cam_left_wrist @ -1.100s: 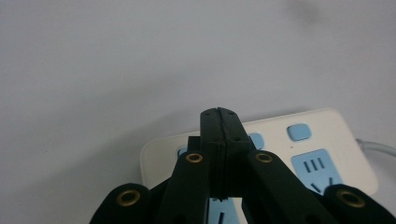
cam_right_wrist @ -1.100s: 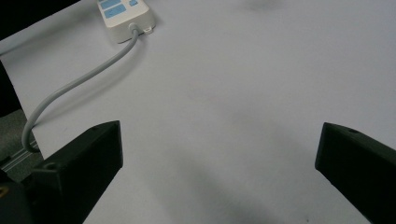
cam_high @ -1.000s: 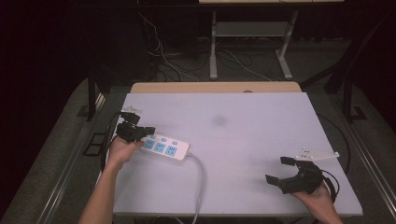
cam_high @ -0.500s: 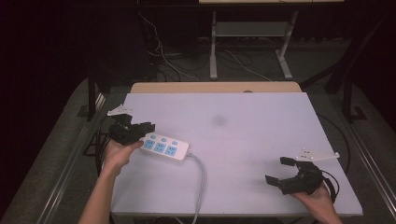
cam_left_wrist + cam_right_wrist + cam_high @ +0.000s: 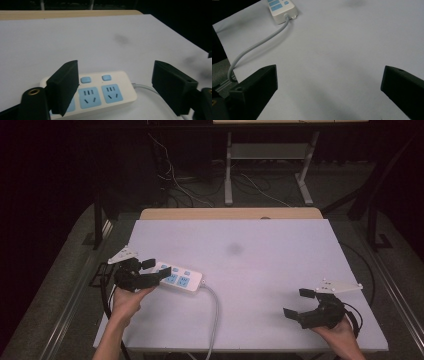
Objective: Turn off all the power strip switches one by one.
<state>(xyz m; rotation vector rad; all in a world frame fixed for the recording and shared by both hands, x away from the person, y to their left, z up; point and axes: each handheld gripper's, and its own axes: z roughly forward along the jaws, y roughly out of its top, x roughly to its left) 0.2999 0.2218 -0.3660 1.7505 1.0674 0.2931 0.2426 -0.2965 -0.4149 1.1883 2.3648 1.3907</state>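
Moved: left gripper (image 5: 153, 271), black two-jaw tool with a grey three-cornered plate on top, has pulled back toward the left table edge since a second ago; its jaws have just been opening; power strip and right gripper sit where they were
Left gripper: released; jaws stand wide apart; in the left gripper view (image 5: 115, 87) the pads press on nothing; the near end of the strip lies low between and behind them; left jaw overlaps the strip's nearest socket in that view, contact there cannot be told
Left hand (image 5: 127, 299): wraps the gripper body from below; forearm comes in from the bottom left
Power strip (image 5: 177, 276): white rectangular plastic block with blue sockets and small blue buttons; flat on the table, left half, lying at a slant; gripper at its left end, cable at its right end
Cable (image 5: 215, 320): grey-white, round; leaves the strip's right end, curves down and runs off the near table edge; also seen in the right gripper view (image 5: 254, 47)
Right gripper (image 5: 300, 304): black, same build; released; jaws wide, nothing between them in the right gripper view (image 5: 328, 85); near the right front corner, well apart from the strip
Table (image 5: 280, 270): flat pale lilac-white top; one dark smudge (image 5: 233, 249) near the middle; wooden strip along the far edge
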